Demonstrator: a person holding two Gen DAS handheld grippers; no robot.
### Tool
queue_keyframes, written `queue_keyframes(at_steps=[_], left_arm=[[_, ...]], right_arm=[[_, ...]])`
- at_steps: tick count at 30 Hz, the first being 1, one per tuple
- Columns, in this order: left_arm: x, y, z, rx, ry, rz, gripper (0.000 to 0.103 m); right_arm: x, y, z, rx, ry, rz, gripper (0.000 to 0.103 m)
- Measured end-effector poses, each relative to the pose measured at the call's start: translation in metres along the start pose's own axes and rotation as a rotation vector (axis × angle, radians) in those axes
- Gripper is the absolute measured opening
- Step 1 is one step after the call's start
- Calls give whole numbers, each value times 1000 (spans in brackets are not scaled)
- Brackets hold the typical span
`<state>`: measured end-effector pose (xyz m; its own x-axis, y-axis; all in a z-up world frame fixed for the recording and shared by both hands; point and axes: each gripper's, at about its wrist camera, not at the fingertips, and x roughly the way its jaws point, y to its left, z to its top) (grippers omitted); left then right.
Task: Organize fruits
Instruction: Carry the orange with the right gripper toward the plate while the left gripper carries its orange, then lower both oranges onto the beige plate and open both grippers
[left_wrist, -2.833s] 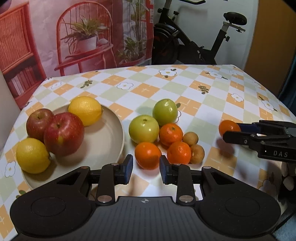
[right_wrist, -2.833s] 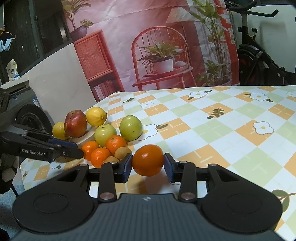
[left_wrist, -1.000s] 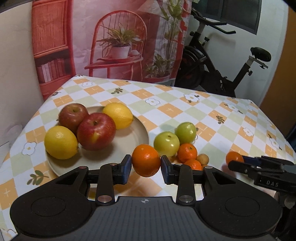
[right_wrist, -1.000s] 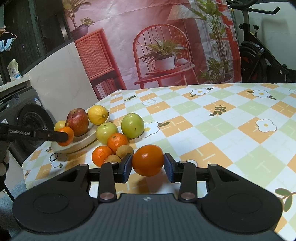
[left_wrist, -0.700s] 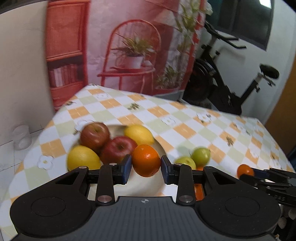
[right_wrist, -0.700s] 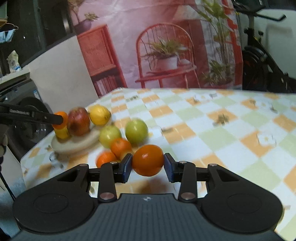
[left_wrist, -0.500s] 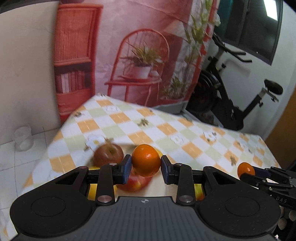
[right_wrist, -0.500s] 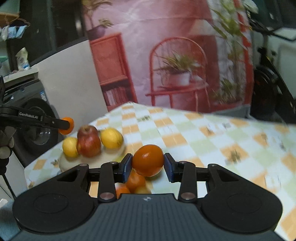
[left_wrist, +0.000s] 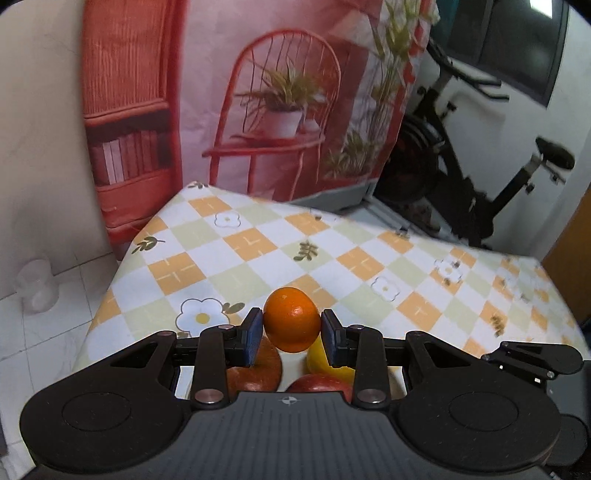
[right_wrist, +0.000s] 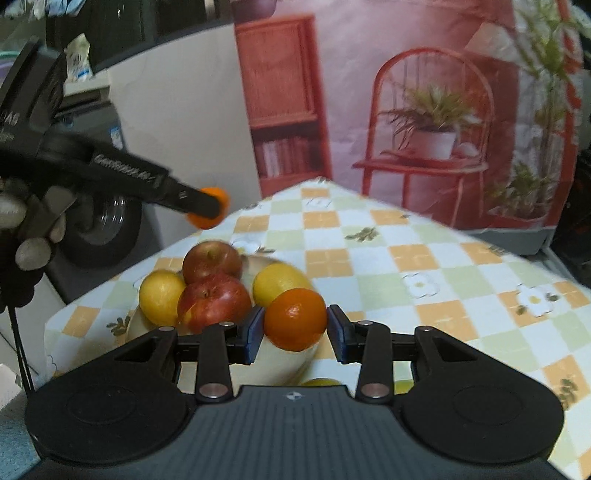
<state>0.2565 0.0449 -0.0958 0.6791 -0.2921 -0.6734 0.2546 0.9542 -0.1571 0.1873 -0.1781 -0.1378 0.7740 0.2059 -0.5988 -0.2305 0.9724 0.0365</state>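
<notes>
Above a table covered with a checked orange, green and white cloth, two handheld grippers are seen, each carrying an orange. In the left wrist view, the left gripper is shown with its jaws nearly closed, its blue pads pressed against both sides of an orange. The fruit is held clear of the cloth, and just below it the tops of two red apples and a lemon are glimpsed, so the orange appears to be carried over the plate for release there.

In the right wrist view, the right gripper is likewise narrowed onto a second orange, gripped at its widest part so that it cannot slip. Behind it, a pale plate is seen with two red apples and two lemons grouped on it. Further left in that view, the left gripper is seen again, held by a gloved hand high above the plate's far edge, with its orange poking out at the tip.

Both oranges seem destined for the plate; neither has yet been set down. A printed backdrop and an exercise bike stand behind the table.
</notes>
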Motion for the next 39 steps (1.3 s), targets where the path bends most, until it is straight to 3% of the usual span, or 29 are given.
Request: queue_keyframes(at_steps=[10, 27, 39], left_arm=[[30, -4, -2, 60, 58, -16, 36], [41, -5, -5, 66, 97, -12, 37], [8, -14, -4, 51, 7, 33, 37]], right_arm=[[30, 7, -10, -37, 60, 7, 39], [50, 13, -16, -62, 100, 1, 40], [25, 15, -16, -66, 26, -28, 40]])
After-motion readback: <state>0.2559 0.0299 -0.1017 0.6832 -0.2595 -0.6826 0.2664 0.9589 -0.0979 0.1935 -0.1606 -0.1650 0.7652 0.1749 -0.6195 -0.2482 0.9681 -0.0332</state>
